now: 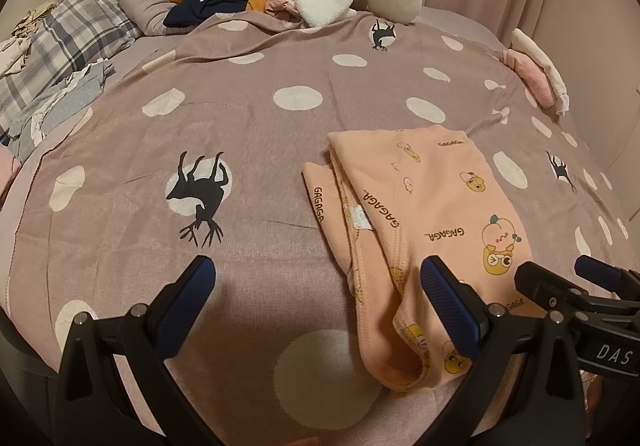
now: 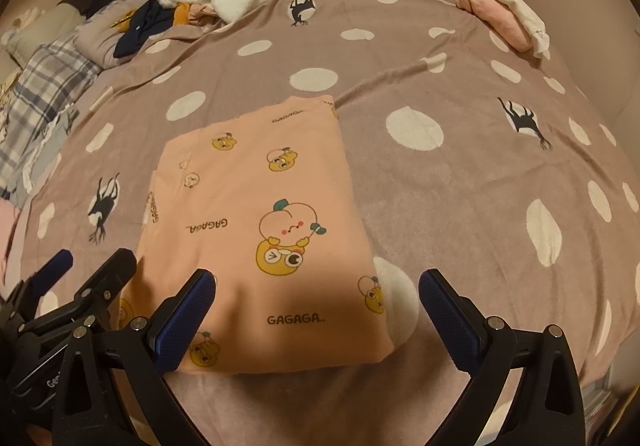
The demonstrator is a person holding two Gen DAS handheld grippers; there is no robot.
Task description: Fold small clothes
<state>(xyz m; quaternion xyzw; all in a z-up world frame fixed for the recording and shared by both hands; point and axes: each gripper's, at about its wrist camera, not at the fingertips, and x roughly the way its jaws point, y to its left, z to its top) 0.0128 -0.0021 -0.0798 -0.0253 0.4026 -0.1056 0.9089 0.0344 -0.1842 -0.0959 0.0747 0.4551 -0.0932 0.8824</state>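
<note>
Both my left gripper (image 1: 318,282) and right gripper (image 2: 318,290) gape empty — the peach garment (image 2: 256,230) looks soft, limp; I'd pinch its near hem corners.

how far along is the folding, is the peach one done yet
Done, by the look of it: a pink and a white piece lie stacked at the far right of the bed. In hand: nothing. The left gripper and right gripper are both open over the peach printed garment, which lies folded over on the bedspread, its left edge uneven. Left: the heap of clothes at the far end.
</note>
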